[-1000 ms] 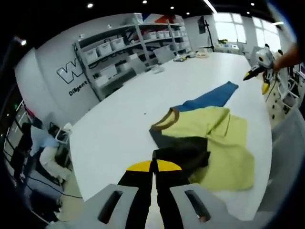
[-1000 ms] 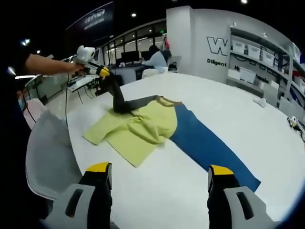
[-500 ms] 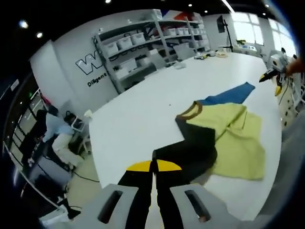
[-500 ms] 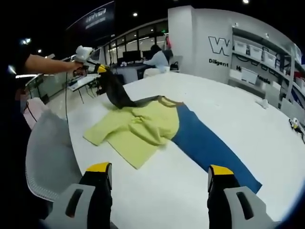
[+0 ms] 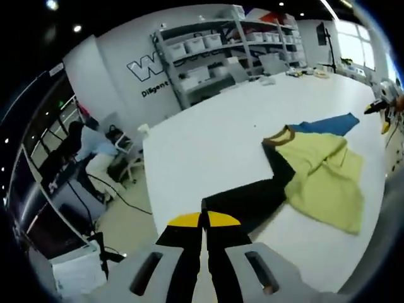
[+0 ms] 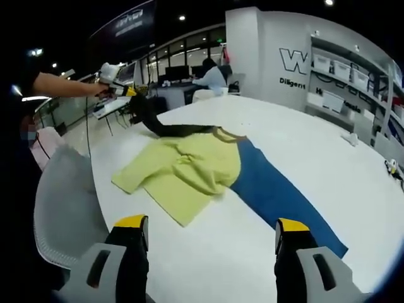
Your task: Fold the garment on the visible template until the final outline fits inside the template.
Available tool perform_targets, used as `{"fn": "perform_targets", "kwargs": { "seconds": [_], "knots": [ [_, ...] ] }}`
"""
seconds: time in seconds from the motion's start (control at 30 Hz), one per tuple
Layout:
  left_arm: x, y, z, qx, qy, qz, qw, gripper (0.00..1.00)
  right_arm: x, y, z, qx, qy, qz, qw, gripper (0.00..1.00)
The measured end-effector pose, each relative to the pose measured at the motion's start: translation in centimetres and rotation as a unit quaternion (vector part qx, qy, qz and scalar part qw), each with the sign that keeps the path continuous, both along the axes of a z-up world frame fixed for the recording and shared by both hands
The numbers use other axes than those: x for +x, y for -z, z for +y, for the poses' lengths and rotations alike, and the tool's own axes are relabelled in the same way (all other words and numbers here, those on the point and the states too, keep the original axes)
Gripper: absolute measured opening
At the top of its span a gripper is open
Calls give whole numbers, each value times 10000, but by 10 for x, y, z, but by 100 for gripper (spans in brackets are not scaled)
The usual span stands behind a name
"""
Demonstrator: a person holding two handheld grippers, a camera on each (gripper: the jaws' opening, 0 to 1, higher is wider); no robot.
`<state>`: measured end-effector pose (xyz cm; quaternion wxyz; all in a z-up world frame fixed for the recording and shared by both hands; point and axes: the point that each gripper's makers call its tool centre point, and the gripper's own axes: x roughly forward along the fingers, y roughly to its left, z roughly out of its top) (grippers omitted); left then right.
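Observation:
A yellow shirt (image 6: 183,173) with a brown collar and a dark sleeve lies crumpled on a white table (image 6: 303,145), partly over a blue rectangular template (image 6: 278,196). My left gripper (image 5: 203,219) is shut on the dark sleeve (image 5: 252,197) and holds it stretched out past the table's edge. In the right gripper view that same gripper (image 6: 129,92) shows at upper left, held by a person's hand, with the sleeve (image 6: 154,123) hanging taut from it. My right gripper (image 6: 211,233) stands open near the table's near side, well short of the shirt (image 5: 325,180).
A grey mesh chair (image 6: 66,208) stands at the table's left side. Shelves with white bins (image 5: 208,44) line the far wall. A person sits at a desk (image 5: 91,142) beyond the table. Small items (image 6: 350,136) lie far across the table.
My left gripper has pulled the dark sleeve further out and away from the shirt, so the sleeve now lies stretched long. The shirt has shifted a little. The right gripper stays still.

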<state>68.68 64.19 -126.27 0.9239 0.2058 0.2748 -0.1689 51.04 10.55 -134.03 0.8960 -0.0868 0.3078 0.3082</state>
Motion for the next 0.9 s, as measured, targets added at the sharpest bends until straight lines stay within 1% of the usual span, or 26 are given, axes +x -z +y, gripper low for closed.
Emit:
{"fn": "perform_targets", "kwargs": {
  "seconds": [0.17,0.33,0.47,0.53,0.6,0.67,0.77,0.8,0.83,0.9],
  "knots": [
    [0,8,17,-115,-310,101,9994,1,0,0,1,-20,-13,17,10000,80],
    [0,13,28,-246,-467,147,9985,1,-1,0,0,-42,18,37,10000,80],
    [1,19,33,-236,-511,194,9982,1,-3,-1,2,-71,31,42,10000,80],
    [1,25,38,-303,-601,310,9972,1,-3,-2,5,-100,10,21,9999,81],
    [-1,30,45,-428,-816,447,9947,1,-3,-4,7,-113,0,-7,9999,81],
    [-4,37,52,-718,-1099,632,9893,1,-3,-4,9,-127,6,-25,9999,81],
    [-6,47,66,-763,-1309,802,9852,1,-4,-4,12,-143,31,-15,9999,81],
    [-8,53,72,-799,-1430,944,9820,1,-5,-4,14,-153,49,-5,9999,81],
    [-9,56,75,-853,-1495,1015,9798,1,-5,-4,15,-158,58,0,9999,81],
    [-7,59,79,-876,-1477,1008,9800,1,-7,-2,18,-163,75,15,9998,81]
  ]
}}
